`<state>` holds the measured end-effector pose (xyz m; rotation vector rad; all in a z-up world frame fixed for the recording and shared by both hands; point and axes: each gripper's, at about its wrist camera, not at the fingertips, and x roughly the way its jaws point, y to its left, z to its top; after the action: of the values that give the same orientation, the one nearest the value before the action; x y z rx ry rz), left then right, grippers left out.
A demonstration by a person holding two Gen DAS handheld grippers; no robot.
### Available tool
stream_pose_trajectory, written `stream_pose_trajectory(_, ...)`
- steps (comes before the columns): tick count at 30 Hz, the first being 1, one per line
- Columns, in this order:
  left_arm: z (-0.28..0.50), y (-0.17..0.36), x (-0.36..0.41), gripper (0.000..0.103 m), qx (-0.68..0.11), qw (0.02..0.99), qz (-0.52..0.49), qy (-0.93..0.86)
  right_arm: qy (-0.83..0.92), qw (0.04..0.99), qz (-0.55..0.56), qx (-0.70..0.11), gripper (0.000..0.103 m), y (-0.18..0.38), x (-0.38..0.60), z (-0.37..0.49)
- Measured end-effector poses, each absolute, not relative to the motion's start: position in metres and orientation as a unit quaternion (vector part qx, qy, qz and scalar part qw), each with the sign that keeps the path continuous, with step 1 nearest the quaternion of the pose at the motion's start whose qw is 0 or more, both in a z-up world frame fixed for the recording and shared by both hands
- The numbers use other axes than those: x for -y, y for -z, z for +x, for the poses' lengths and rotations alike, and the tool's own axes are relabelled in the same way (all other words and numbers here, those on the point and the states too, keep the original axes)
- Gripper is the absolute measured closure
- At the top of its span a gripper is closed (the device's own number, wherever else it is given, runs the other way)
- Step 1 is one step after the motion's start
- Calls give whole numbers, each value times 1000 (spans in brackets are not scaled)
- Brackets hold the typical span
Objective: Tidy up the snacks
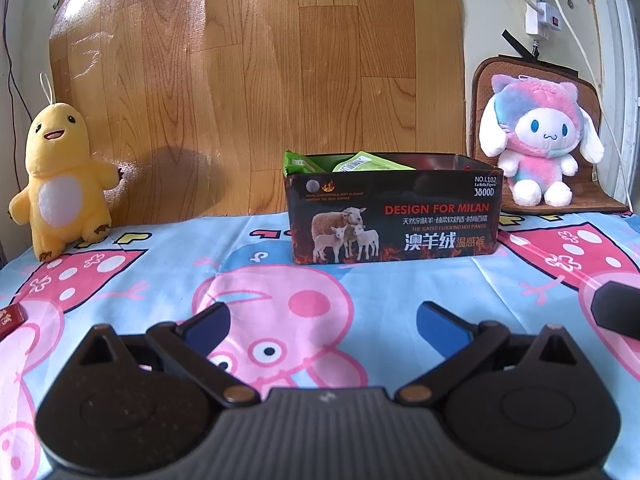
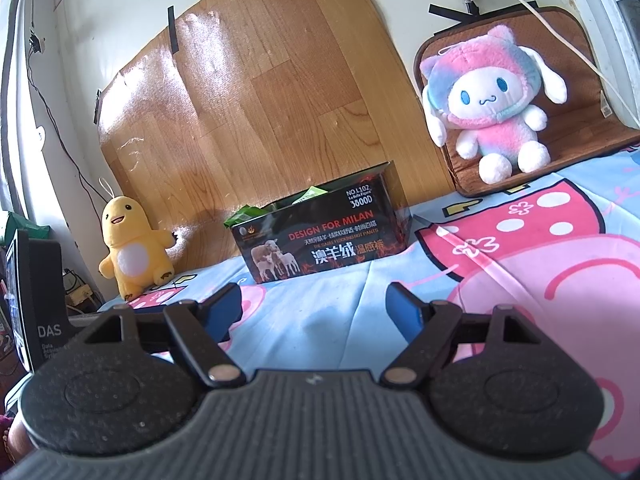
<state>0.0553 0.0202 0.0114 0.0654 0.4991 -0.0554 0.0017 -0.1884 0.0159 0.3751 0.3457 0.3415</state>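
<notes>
Left gripper (image 1: 322,326) spread wide, nothing between the blue pads (image 1: 212,326), low centre of the left wrist view over the cartoon-print sheet (image 1: 160,264). Black box (image 1: 394,216) sits mid-frame straight beyond it, well apart. Green snack packets (image 1: 356,162) stick up out of the box's open top, one poking over its upper left corner. Red packet (image 1: 10,318) at the left edge, partly cut off, lying on the sheet left of the fingers. Right gripper (image 2: 314,312) also spread, empty, bottom centre; box (image 2: 320,236) beyond, just left of centre. Yellow plush (image 2: 134,250) left, pink-blue plush (image 2: 486,104) upper right
</notes>
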Motion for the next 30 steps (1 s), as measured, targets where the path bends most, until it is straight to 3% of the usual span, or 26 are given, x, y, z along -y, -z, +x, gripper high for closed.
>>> stream_pose_trajectory(11, 47, -11, -15, 0, -232, 971, 56, 25, -167, 953, 186, -171, 22, -16, 189, 2)
stream_pose_trajectory(30, 54, -5, -17, 0, -282, 958, 59, 10, -162, 954, 189, -169, 22, -16, 187, -1)
